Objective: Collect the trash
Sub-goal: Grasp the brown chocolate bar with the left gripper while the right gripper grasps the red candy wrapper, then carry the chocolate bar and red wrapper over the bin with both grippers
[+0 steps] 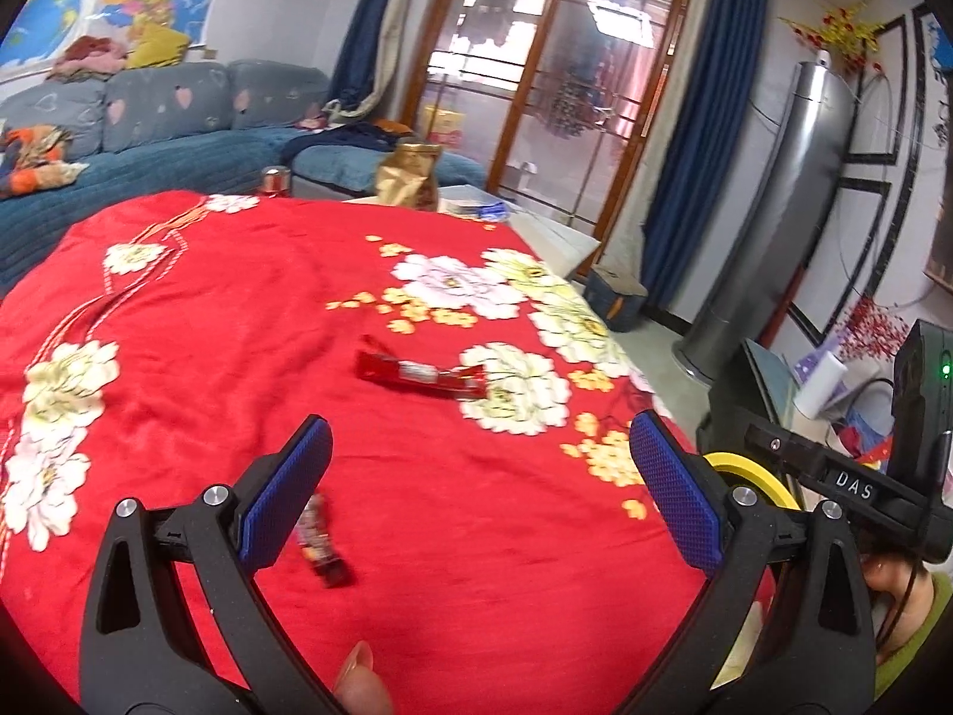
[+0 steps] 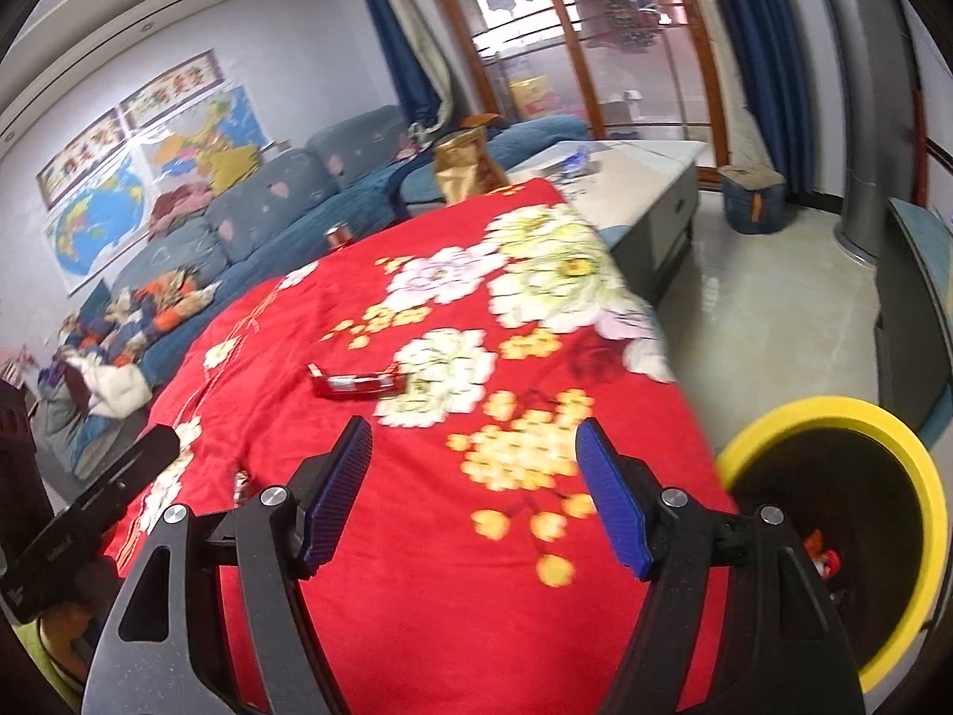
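Hovering low over the red floral cloth (image 1: 238,310), the left gripper (image 1: 476,488) has its fingers spread wide and empty, a small dark wrapper (image 1: 321,542) lying just beside the left pad. Right gripper (image 2: 473,494) hangs level, fingers equally wide, nothing held. A red wrapper (image 2: 357,384) lies ahead mid-cloth. Off the cloth's right edge stands the yellow-rimmed bin (image 2: 905,459).
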`<state>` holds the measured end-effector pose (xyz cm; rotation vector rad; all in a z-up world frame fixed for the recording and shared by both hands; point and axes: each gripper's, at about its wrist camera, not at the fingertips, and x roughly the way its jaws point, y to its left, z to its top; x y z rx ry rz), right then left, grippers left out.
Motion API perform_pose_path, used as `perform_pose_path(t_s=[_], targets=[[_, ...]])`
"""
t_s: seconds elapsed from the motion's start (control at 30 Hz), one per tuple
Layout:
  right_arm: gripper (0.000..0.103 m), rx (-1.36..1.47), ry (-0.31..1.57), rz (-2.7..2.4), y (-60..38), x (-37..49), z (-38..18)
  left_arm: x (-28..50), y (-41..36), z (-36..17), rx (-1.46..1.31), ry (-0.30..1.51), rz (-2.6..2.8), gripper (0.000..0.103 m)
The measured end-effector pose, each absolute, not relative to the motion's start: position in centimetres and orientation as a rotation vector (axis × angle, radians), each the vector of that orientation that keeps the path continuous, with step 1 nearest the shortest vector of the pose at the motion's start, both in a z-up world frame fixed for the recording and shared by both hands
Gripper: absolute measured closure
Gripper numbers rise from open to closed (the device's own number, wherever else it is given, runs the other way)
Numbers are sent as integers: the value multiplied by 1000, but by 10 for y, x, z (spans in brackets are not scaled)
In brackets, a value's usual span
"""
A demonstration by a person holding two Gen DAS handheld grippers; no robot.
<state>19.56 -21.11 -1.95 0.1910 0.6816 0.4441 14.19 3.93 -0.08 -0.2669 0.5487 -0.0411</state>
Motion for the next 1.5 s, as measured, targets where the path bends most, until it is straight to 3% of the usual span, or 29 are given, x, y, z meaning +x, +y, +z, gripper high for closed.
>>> perform_pose_path(t_s=[0.33, 0.8, 1.07, 1.17, 1.3, 1.4, 1.5], targets=[[35, 66, 708, 567, -137, 227, -18, 143, 78, -23, -309, 629, 34, 11], [35, -245, 811, 673, -34, 290, -56, 146, 102, -71, -393, 773, 31, 55], [37, -413, 856, 669, 7, 319, -84, 152, 96, -86, -396, 818, -4, 66], [47, -441, 899, 655, 13, 328, -97, 154, 95, -90, -396, 835, -5, 72], [79, -333, 938, 652, 0, 334, -104, 154, 94, -93, -388, 846, -5, 83], [90, -218, 967, 656, -18, 332, -103, 154, 92, -94, -382, 852, -14, 92], [90, -136, 969, 662, -36, 323, -99, 153, 86, -90, -370, 848, -34, 93]])
